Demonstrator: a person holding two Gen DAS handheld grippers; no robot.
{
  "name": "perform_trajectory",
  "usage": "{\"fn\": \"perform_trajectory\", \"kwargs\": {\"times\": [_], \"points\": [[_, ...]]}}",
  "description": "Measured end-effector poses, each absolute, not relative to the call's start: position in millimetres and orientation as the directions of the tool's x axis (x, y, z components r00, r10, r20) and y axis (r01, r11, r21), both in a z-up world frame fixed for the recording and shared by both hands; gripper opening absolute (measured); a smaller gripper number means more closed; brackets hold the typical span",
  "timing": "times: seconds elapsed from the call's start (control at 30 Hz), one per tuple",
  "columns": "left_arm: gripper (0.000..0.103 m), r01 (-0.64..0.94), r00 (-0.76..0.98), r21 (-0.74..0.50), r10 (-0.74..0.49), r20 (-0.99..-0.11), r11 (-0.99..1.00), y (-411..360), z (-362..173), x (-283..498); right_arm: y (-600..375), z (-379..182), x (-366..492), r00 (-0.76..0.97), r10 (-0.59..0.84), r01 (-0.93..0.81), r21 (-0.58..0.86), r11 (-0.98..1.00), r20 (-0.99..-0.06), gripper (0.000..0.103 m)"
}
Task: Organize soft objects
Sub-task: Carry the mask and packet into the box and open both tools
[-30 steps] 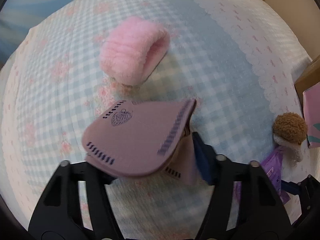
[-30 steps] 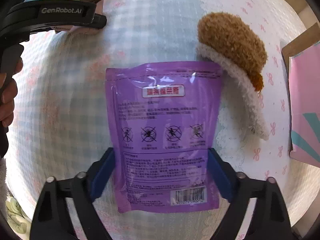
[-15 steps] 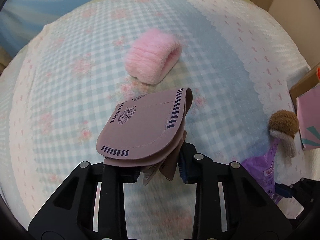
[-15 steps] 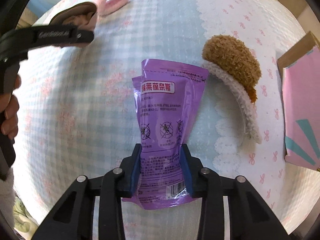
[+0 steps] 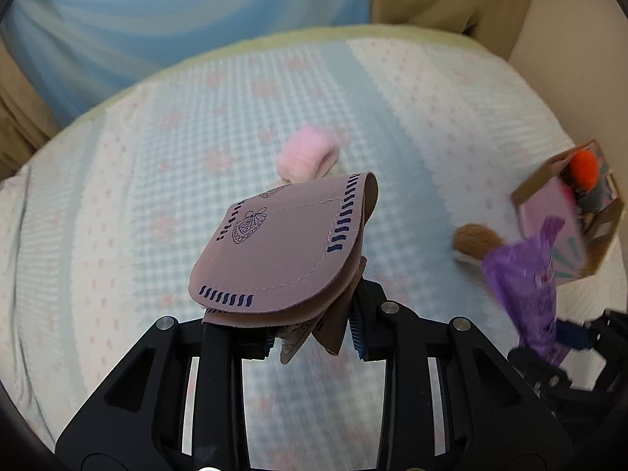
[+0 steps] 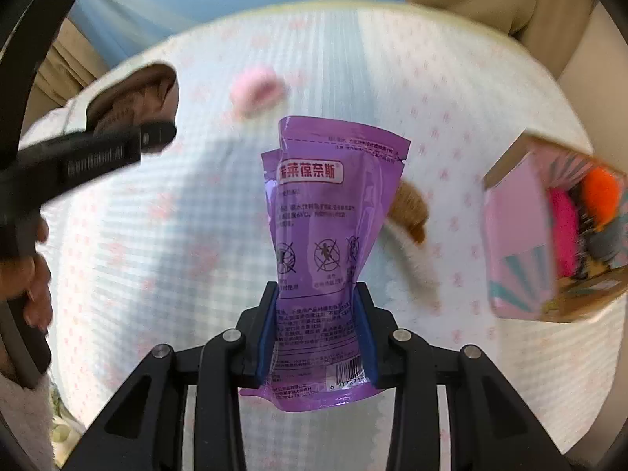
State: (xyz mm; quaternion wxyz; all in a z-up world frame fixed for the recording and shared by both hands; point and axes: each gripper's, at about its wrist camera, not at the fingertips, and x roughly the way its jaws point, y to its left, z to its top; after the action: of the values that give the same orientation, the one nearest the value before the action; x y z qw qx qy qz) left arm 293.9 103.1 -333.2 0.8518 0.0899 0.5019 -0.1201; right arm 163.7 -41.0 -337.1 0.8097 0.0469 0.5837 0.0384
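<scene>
My left gripper (image 5: 314, 333) is shut on a folded mauve fabric pouch (image 5: 282, 247) with dark stitch marks, held well above the checked bed cover (image 5: 157, 235). My right gripper (image 6: 316, 333) is shut on a purple plastic packet (image 6: 322, 235) that hangs upright in the air, squeezed in at its lower half. The packet (image 5: 526, 286) and right gripper show at the right edge of the left wrist view. In the right wrist view the left gripper (image 6: 102, 153) with the pouch (image 6: 133, 94) is at the upper left. A fluffy pink cuff (image 5: 306, 157) lies on the bed beyond the pouch.
A brown and white plush piece (image 5: 475, 239) lies on the cover, partly behind the packet (image 6: 412, 212). An open cardboard box (image 6: 549, 243) with pink sides holds orange and pink fluffy things at the right. A person's hand (image 6: 35, 274) grips the left tool. Blue curtain (image 5: 176, 11) behind the bed.
Both grippers closed on their objects, the pouch and the purple packet, and lifted them off the bed; the cover, the cuff and the plush piece now look farther away, and the box has come into view.
</scene>
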Motion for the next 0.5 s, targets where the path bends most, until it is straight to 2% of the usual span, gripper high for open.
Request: {"fn": "perform_trajectory", "kwargs": {"times": [0.27,0.5], "points": [[0.027,0.276,0.520,-0.004,-0.152,-0.841,0.961,98,-238,233,-62,-228,145,0.417,0.136,-0.031,0.136,0.990,-0.898,0.033],[0.027,0.256,0.558,-0.027,-0.171,-0.812,0.966,64,-185,184,-108,-172,118,0.497,0.154,-0.003,0.176,0.984,-0.854,0.033]]}}
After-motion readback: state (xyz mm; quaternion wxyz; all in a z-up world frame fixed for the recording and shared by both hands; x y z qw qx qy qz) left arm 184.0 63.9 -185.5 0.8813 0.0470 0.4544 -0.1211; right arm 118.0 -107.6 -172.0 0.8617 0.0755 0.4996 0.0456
